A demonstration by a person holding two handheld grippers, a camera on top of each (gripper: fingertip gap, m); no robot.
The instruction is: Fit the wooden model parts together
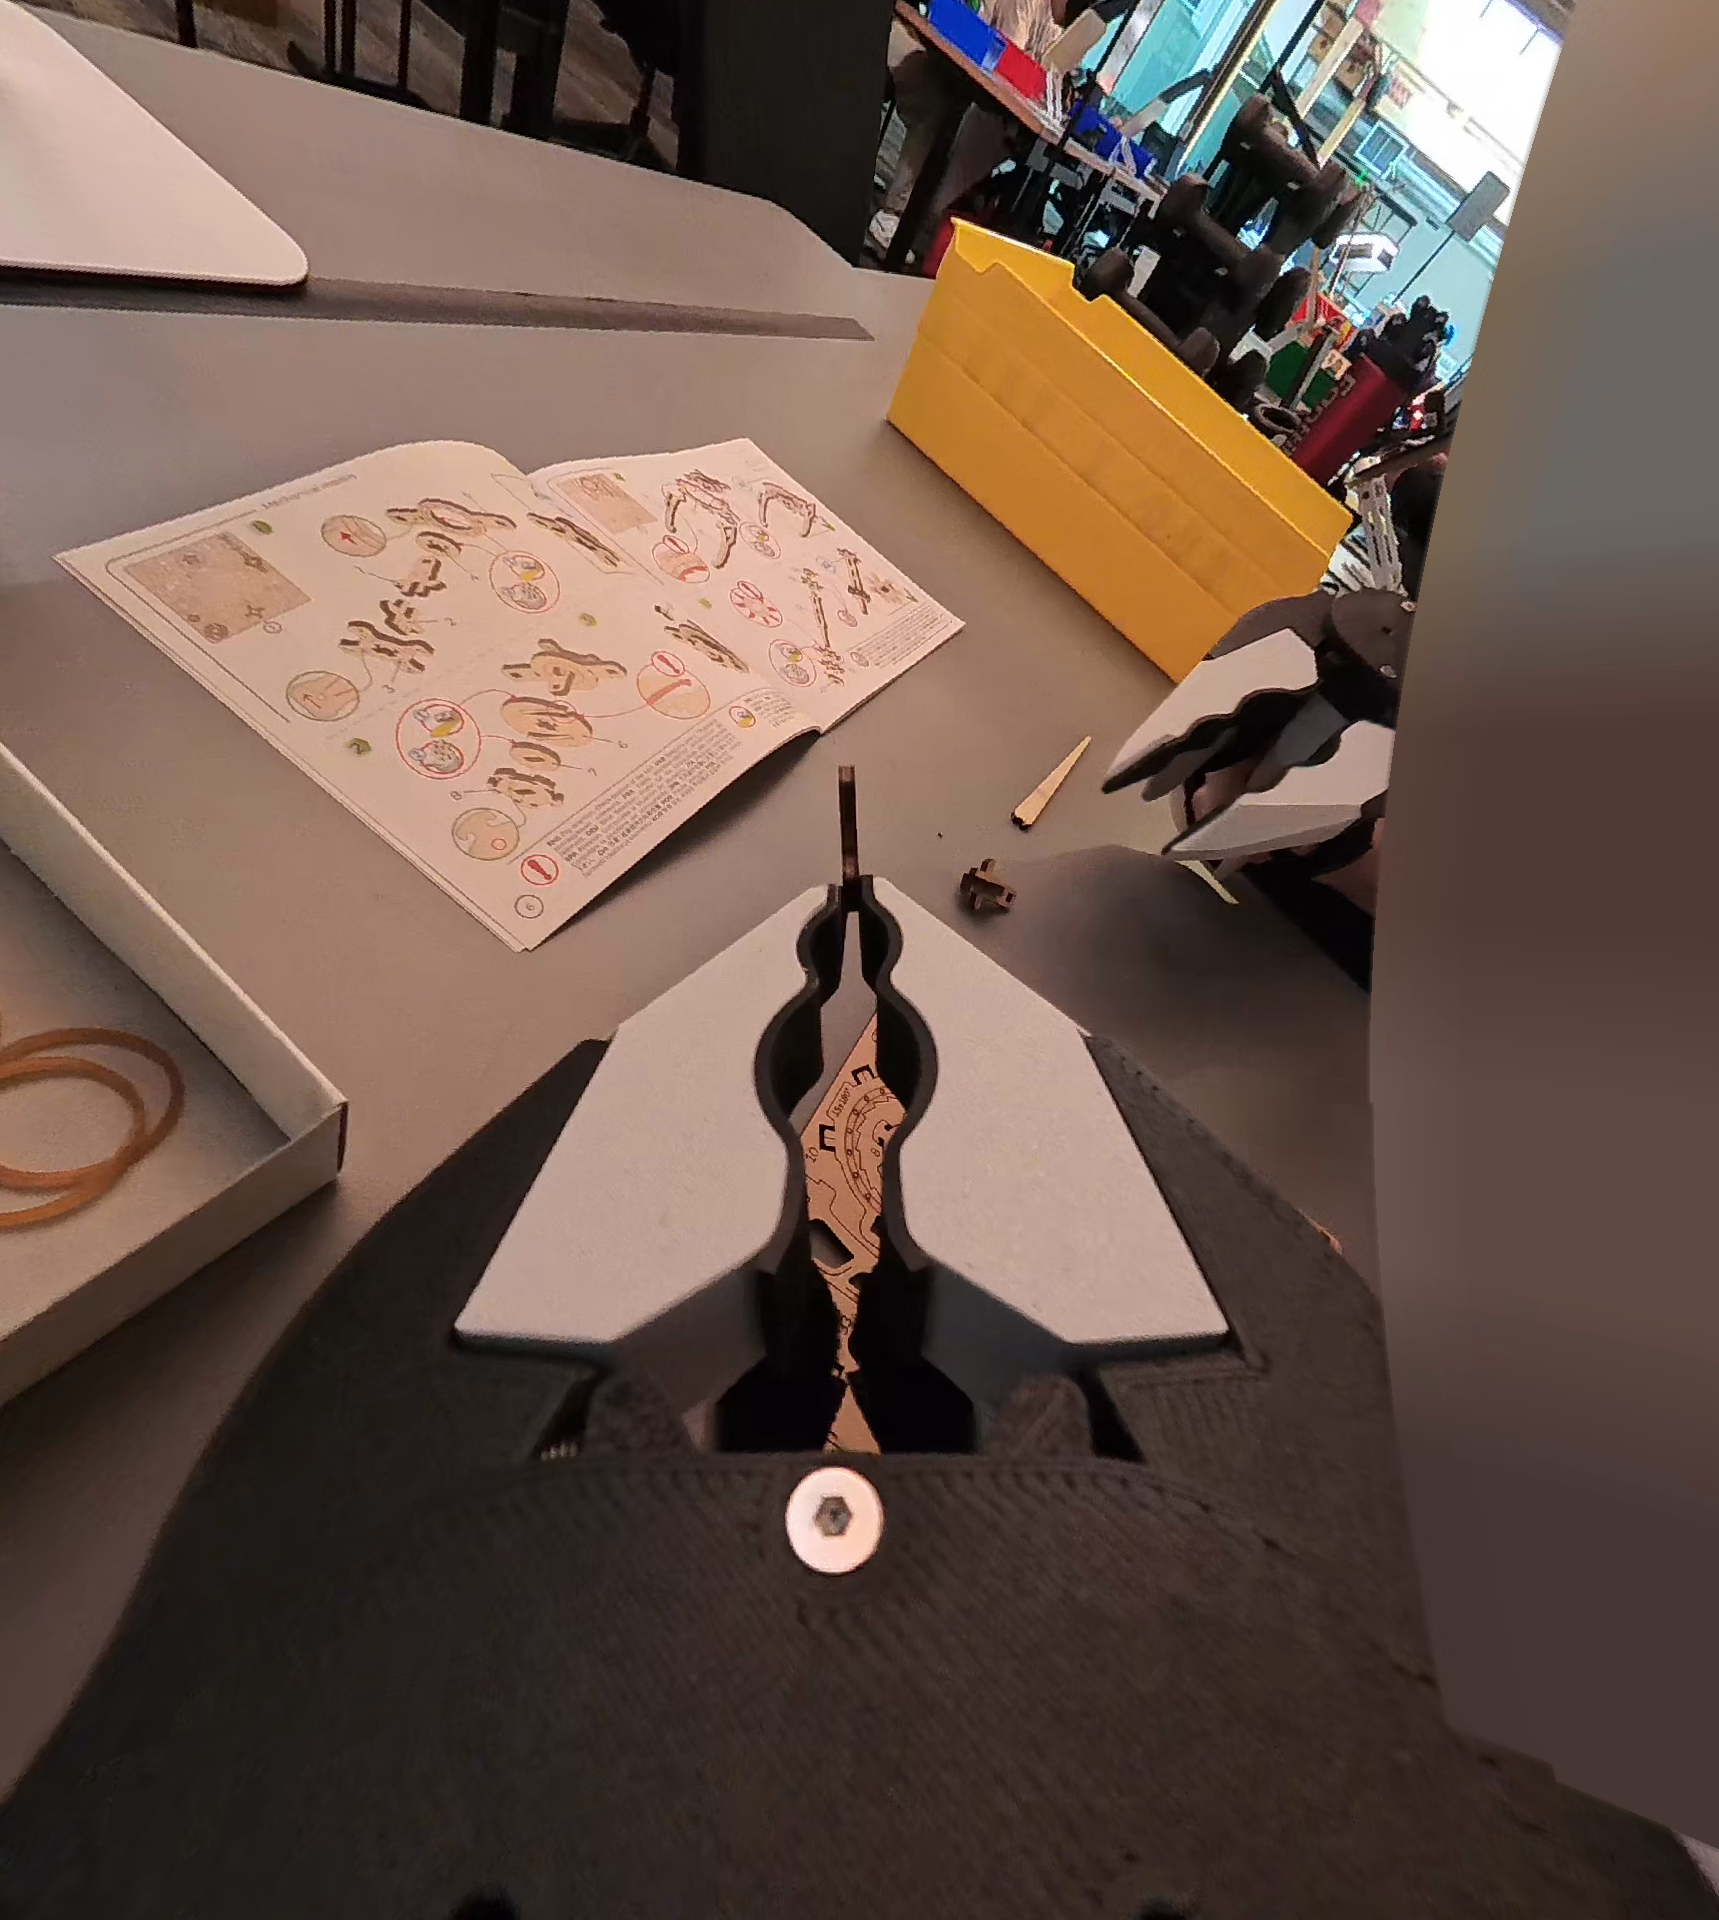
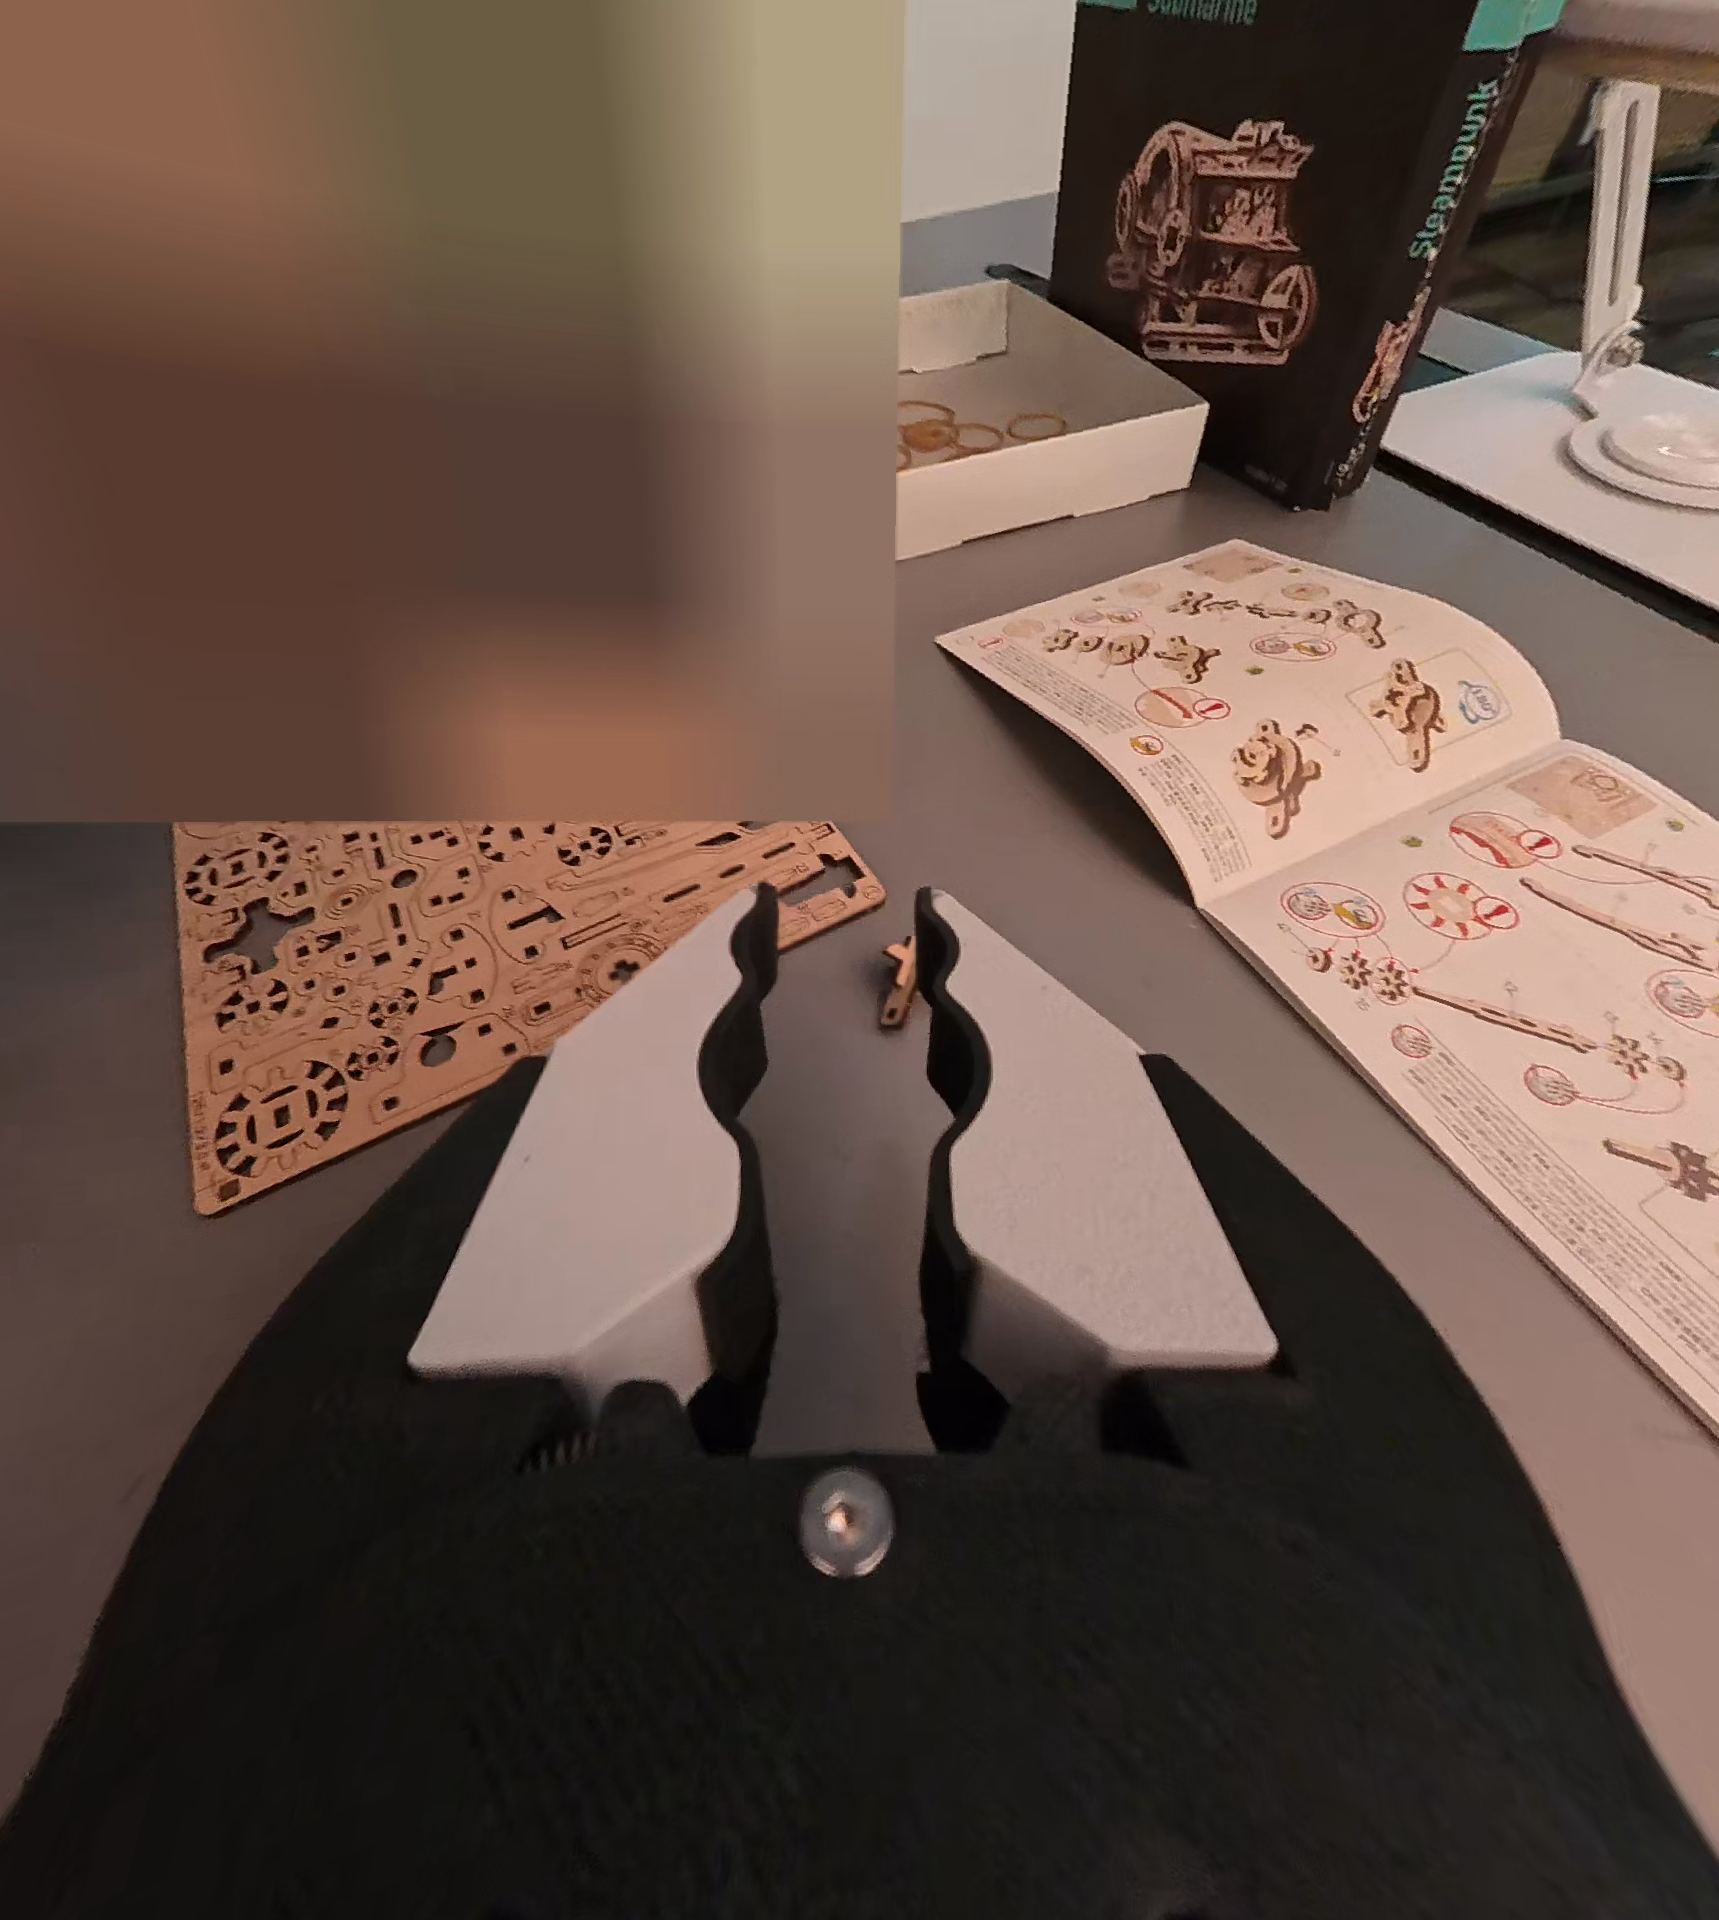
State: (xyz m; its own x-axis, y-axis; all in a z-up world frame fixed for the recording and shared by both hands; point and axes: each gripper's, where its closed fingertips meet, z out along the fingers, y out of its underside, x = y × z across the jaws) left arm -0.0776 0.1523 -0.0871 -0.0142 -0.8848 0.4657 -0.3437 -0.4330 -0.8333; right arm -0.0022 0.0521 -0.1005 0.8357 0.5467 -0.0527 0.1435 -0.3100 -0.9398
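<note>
Left view: left gripper (image 1: pixel 847 894) fingers clenched on thin wooden part (image 1: pixel 846 821), edge-up above table (image 1: pixel 419 1039).
Right view: right gripper (image 2: pixel 842 914) released, empty; small part (image 2: pixel 899 982) just beyond fingertips. Risk: thin part twisting in its narrow grip during mating.

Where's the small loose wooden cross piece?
Right wrist view: small wooden piece on the grey table, at the open right claw's tips, between plywood sheet and booklet.

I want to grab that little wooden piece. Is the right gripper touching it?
Apart. In the left wrist view, bare table shows between the right gripper and the little wooden piece. The gripper is open.
</note>
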